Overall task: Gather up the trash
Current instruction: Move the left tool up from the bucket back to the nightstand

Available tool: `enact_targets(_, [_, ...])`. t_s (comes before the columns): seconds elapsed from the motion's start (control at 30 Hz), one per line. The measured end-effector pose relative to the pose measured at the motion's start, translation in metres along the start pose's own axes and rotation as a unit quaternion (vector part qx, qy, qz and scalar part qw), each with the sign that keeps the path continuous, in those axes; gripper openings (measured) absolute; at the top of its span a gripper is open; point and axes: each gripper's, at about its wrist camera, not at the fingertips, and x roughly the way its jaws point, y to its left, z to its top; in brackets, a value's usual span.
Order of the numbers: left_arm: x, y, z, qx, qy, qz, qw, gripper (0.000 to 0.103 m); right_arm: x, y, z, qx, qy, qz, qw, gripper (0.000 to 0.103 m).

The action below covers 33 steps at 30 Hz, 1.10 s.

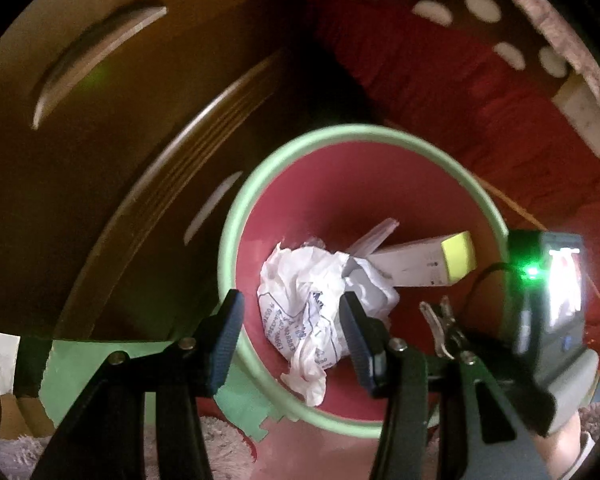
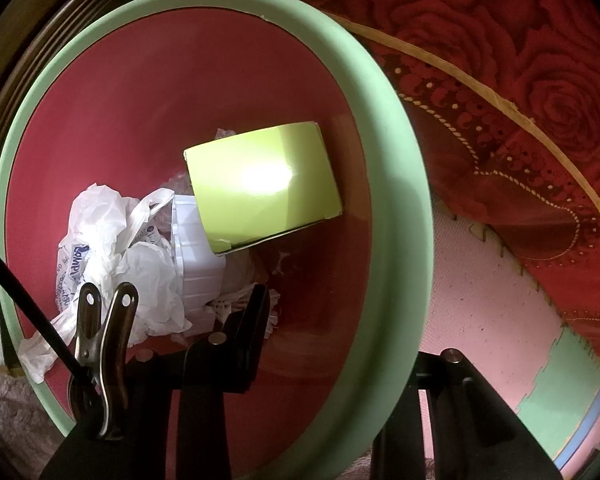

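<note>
Trash is seen gathered in the bottom of a round bin (image 1: 236, 216) with a pale green rim and a dull red inside. A crumpled white plastic bag (image 1: 300, 300) with blue print lies to one side of the bin floor, and against it leans a white carton with a yellow-green end (image 1: 458, 258), tilted up toward the bin wall; in the right wrist view the same carton (image 2: 260, 184) is shown end-on, resting on the bag (image 2: 100, 240) and on ribbed white packaging (image 2: 196, 248). The left claw (image 1: 290, 324) is held above the bin with its dark blue pads spread apart; the bag is seen between them but well below, and nothing is pinched. The right claw (image 2: 340, 316) is set across the bin rim (image 2: 396, 208), one finger inside the bin and the other outside it, the rim passing between them; whether the pads press on the rim cannot be told. A metal clip (image 2: 104, 336) is fixed to the right claw's frame. Beside the bin, a red bedcover (image 2: 520, 60) with a rose pattern and a dotted border is draped. Dark brown wooden furniture (image 1: 100, 100) stands behind the bin, and a fluffy pale rug (image 1: 220, 440) lies beneath it.
</note>
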Motion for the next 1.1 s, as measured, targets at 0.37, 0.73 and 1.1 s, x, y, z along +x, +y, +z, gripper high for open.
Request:
enact_targets(0.37, [-0.061, 0.015, 0.011, -0.025, -0.041, -0.025, 0.9985, 0.052, 0.000, 0.001, 0.000, -0.003, -0.001, -0.001, 1.000, 0.032])
enact_targets(0.73, [-0.100, 0.021, 0.005, -0.033, -0.059, -0.014, 0.9976, 0.052, 0.006, 0.006, -0.003, -0.003, -0.001, -0.002, 1.000, 0.032])
enact_targets(1.1, [-0.184, 0.061, 0.014, -0.077, -0.137, -0.001, 0.9875, 0.052, 0.013, 0.007, -0.006, -0.007, -0.003, -0.002, 1.000, 0.032])
